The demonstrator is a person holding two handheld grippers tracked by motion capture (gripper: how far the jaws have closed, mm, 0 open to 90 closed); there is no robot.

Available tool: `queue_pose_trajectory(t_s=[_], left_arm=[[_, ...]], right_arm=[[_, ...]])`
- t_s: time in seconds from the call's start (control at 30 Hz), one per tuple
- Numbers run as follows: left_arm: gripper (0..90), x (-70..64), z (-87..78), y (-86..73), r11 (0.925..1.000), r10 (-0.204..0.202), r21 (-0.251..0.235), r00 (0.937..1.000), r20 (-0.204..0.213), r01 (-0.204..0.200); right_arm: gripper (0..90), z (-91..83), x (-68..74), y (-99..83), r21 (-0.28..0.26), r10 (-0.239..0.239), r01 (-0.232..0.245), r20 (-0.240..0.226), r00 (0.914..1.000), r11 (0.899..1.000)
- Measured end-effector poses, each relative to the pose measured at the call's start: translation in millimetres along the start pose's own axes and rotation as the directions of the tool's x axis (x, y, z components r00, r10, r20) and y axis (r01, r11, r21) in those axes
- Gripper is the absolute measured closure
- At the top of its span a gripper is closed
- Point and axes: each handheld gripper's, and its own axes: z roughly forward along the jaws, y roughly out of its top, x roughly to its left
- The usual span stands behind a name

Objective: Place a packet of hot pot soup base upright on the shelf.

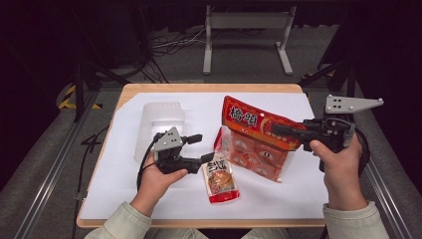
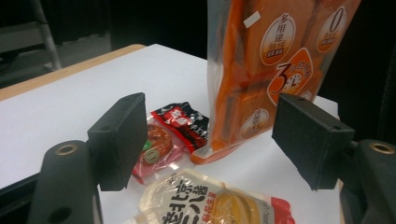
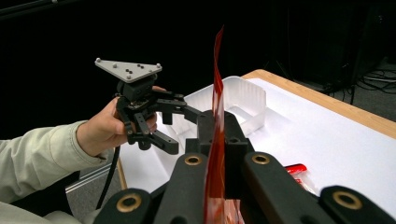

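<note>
Left claw (image 1: 203,148) hovers spread over the pouch (image 1: 219,178); drop squarely, then pinch its top edge. Beyond it, the right claw (image 1: 278,130) clamps the orange bag (image 1: 251,139) upright; hold steady.

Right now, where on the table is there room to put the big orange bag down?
Bare white cover lies along the near right edge and behind the orange bag. The middle is crowded: the small sauce pouch by the left gripper, the clear plastic box beyond.
</note>
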Motion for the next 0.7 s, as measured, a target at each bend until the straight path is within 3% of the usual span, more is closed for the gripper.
queue_pose_trajectory(t_s=[0.37, 0.53, 0.7], left_arm=[[21.9, 2.2, 19.0, 4.1, 0.9998, 0.018, 0.000, 0.9985, 0.052, -0.018], [17.6, 5.7, 25.1, 4.4, 0.9987, -0.030, -0.040, 0.9972, 0.068, 0.033], [17.8, 7.3, 27.5, 5.4, 0.9988, -0.011, -0.047, 0.9958, 0.091, 0.015]], right_arm=[[90.0, 12.7, 1.2, 1.2, 0.008, -0.004, 0.004, -0.022, 0.9998, 1.000], [90.0, 18.0, 3.1, 1.8, 0.008, -0.011, 0.011, -0.036, 0.9993, 1.000], [90.0, 24.6, 6.1, 2.3, 0.011, -0.035, 0.036, -0.050, 0.9981, 0.999]])
